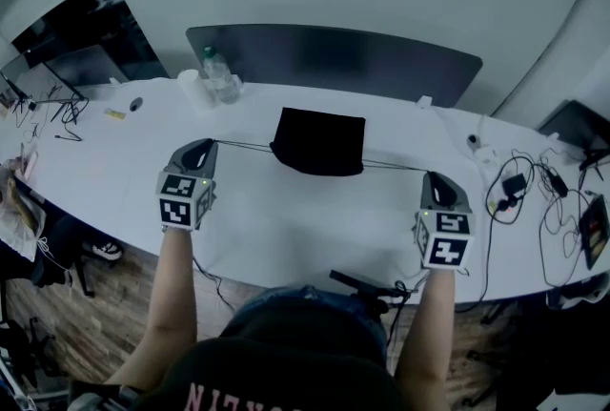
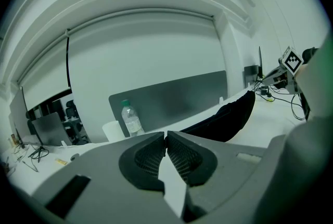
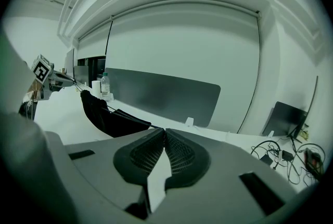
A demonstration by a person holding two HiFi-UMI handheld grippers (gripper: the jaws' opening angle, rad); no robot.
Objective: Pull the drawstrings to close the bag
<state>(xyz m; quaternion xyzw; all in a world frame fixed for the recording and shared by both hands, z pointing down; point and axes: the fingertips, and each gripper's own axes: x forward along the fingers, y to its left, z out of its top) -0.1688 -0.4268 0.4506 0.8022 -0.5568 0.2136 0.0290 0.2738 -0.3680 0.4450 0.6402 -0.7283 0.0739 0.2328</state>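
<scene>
A black drawstring bag lies on the white table, midway between my two grippers. Its left drawstring runs taut to my left gripper, whose jaws are shut on the cord. The right drawstring is stretched to my right gripper, also shut on its cord. In the left gripper view the jaws meet, with the bag off to the right. In the right gripper view the jaws are closed, and the string leads left to the bag.
A water bottle and a white cup stand at the back left, in front of a grey divider panel. Tangled cables and chargers lie on the right, more cables at the far left. The table's front edge is close to my body.
</scene>
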